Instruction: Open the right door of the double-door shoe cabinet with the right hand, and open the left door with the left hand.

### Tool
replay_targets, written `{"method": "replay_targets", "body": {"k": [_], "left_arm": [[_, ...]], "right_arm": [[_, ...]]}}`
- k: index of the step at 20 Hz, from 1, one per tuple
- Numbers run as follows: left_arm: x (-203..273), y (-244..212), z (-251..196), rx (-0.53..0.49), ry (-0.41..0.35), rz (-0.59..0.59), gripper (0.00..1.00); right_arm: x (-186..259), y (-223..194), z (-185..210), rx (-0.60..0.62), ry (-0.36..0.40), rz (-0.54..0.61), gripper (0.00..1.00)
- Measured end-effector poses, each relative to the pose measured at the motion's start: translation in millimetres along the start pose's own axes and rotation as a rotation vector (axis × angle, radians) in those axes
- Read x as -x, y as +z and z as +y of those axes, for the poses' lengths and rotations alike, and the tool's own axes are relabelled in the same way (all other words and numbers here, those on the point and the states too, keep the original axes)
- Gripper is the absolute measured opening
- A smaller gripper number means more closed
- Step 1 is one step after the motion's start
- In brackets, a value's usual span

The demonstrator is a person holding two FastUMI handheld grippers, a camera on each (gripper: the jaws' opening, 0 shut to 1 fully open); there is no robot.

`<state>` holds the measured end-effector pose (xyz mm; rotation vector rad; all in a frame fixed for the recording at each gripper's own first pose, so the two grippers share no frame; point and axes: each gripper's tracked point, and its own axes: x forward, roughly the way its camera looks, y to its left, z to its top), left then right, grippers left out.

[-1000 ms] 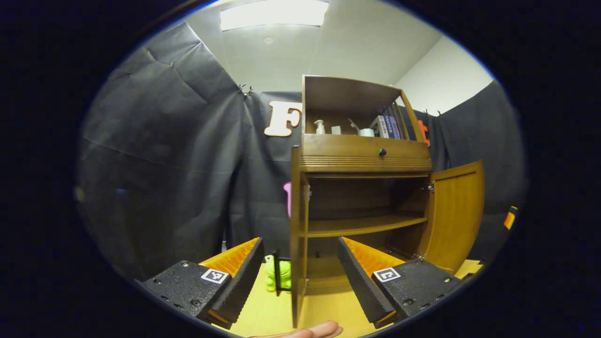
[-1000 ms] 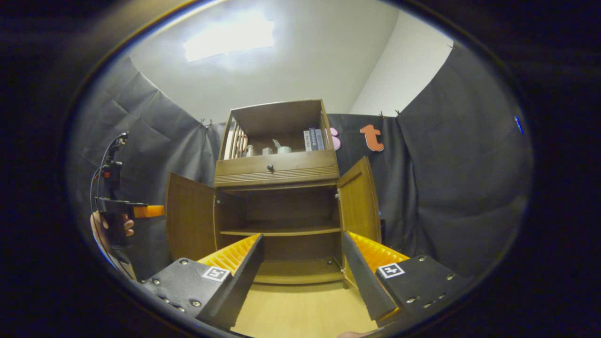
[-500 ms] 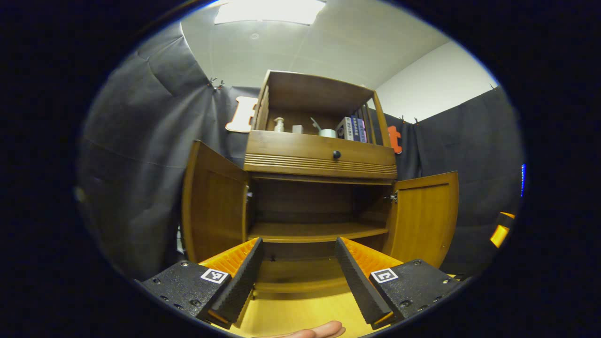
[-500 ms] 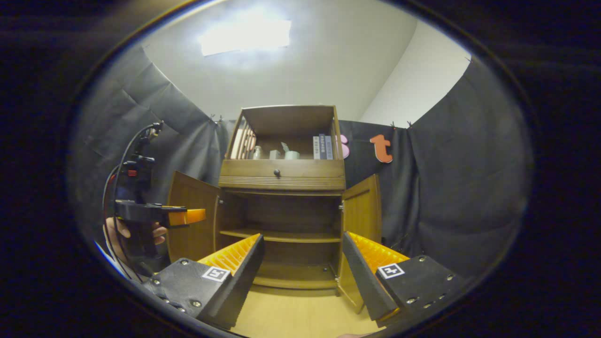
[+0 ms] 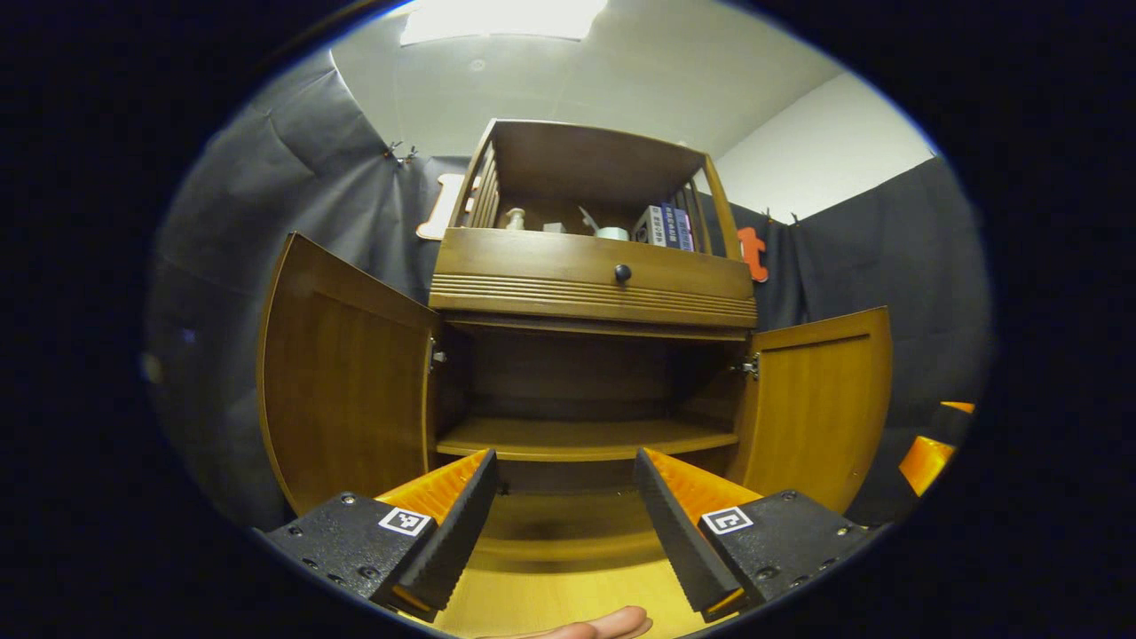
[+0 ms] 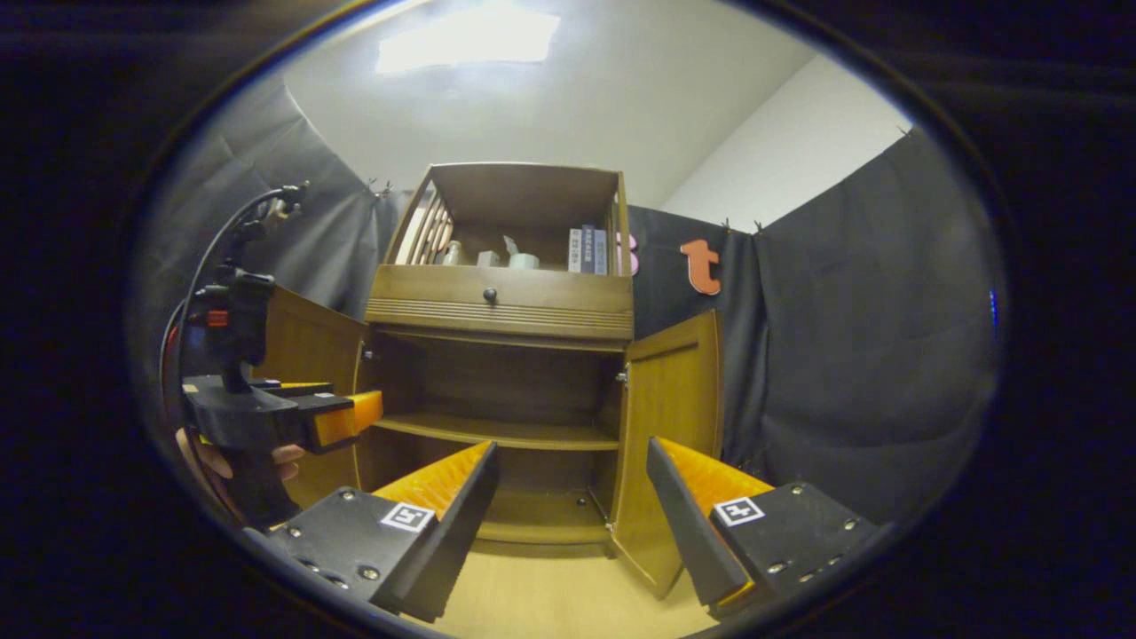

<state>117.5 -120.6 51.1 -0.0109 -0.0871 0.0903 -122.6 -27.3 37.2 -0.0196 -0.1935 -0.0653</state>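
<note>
The wooden shoe cabinet [image 5: 595,275] stands ahead with both lower doors swung out. Its left door [image 5: 342,382] and right door [image 5: 816,399] hang wide, baring an inner shelf [image 5: 586,437]. My left gripper [image 5: 561,497] is open in front of the cabinet's middle, holding nothing and touching no door. In the right gripper view the cabinet [image 6: 506,302] sits ahead and a little left, its right door [image 6: 670,417] edge-on just beyond my open right gripper [image 6: 572,501]. The left gripper [image 6: 266,413] shows there too, held by a hand [image 6: 213,457] before the left door [image 6: 311,355].
A drawer with a black knob [image 5: 622,272] runs above the doors. The top shelf holds a bottle, a cup and books [image 5: 664,226]. Pale wooden floor [image 5: 568,595] lies before the cabinet. Black cloth walls close in on both sides. The right gripper's orange finger [image 5: 927,448] shows at far right.
The left gripper view has swung right from the left door's edge to face the cabinet's middle and come closer. The right gripper has drifted nearer the right door. Both doors stay open.
</note>
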Motion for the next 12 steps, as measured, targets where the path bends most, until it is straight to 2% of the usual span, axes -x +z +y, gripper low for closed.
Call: {"method": "replay_targets", "body": {"k": [1, 3, 4, 5, 6, 8, 9, 10, 12], "left_arm": [[-5, -3, 0, -0.001, 0.011, 0.003, 0.95], [-13, -10, -4, -0.003, 0.013, -0.001, 0.93], [-17, -13, -9, -0.001, 0.001, 0.0, 0.93], [-20, -18, -13, 0.011, -0.015, 0.004, 0.95], [-24, -24, -17, 0.02, -0.031, 0.011, 0.93], [-31, -35, -19, 0.016, -0.055, 0.022, 0.95], [-36, -41, -21, 0.007, -0.068, 0.062, 0.95], [-42, -43, -21, 0.017, -0.075, 0.046, 0.94], [-47, -51, -14, 0.003, -0.053, 0.072, 0.92]], "right_arm": [[-6, 1, 3, 0.0, 0.002, -0.007, 0.94], [-15, 0, 12, -0.021, 0.018, -0.006, 0.94], [-18, 2, 19, -0.05, 0.034, -0.008, 0.99], [-23, 3, 20, -0.054, 0.034, -0.014, 0.95], [-31, 4, 20, -0.036, 0.029, -0.02, 0.98], [-41, 6, 20, -0.027, 0.021, -0.018, 0.94], [-48, 6, 21, -0.024, 0.02, -0.014, 0.96], [-54, 7, 21, -0.016, 0.013, -0.013, 0.96], [-67, 8, 15, -0.006, -0.021, -0.013, 0.97]]}}
